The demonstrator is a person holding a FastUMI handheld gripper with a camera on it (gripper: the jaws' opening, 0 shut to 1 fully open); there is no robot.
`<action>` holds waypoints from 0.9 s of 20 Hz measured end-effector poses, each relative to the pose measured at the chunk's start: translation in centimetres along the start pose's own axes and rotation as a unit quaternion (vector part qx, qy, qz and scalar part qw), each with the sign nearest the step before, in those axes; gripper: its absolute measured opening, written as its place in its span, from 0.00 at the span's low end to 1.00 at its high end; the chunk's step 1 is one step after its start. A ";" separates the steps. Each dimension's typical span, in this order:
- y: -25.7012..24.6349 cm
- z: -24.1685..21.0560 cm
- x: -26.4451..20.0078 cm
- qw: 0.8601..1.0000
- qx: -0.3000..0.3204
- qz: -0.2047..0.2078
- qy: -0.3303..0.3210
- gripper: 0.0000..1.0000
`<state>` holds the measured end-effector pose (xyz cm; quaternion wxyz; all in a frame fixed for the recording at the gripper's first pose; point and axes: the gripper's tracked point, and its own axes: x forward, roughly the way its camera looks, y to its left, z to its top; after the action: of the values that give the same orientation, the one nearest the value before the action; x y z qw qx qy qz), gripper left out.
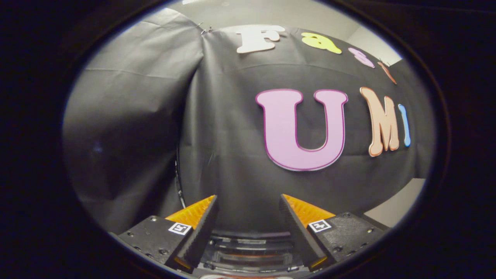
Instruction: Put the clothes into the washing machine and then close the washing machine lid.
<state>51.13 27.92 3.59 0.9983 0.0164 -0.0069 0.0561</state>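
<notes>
The gripper (pixel 248 224) held its fingers spread and empty, washing machine (pixel 248 248) glimpsed at six o'clock; aimed high, it risked missing the clothes.

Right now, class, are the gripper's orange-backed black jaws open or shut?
Open: the gripper holds its jaws wide apart with nothing between them, only the black cloth wall beyond.

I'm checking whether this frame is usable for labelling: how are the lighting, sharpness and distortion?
Gripper view: strong fisheye bending, so the black cloth wall bulges and its seams curve; light is soft and even, dimmer on the cloth's left side; the open gripper with its orange-backed fingers is sharp; the dark, glossy object low between the fingers catches faint reflections and is too cut off to identify.
</notes>
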 end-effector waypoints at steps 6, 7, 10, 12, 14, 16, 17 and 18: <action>0.5 -3.9 3.4 1.000 -0.011 0.002 0.010 0.96; 0.4 -5.3 3.9 0.999 -0.009 0.002 0.035 0.96; -0.1 -10.4 3.7 0.993 -0.005 -0.006 0.119 0.96; 0.4 -8.5 3.4 0.996 0.016 -0.006 0.086 0.97; 0.3 -9.0 3.2 0.996 0.013 -0.003 0.091 0.97; 0.0 -9.2 2.3 0.994 0.016 -0.008 0.104 0.98; 0.0 -9.3 2.0 0.994 0.012 -0.008 0.105 0.98; 0.0 -9.1 1.4 0.995 0.013 -0.008 0.103 0.98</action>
<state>52.67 28.41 -5.49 0.9938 0.0238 0.0967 0.0491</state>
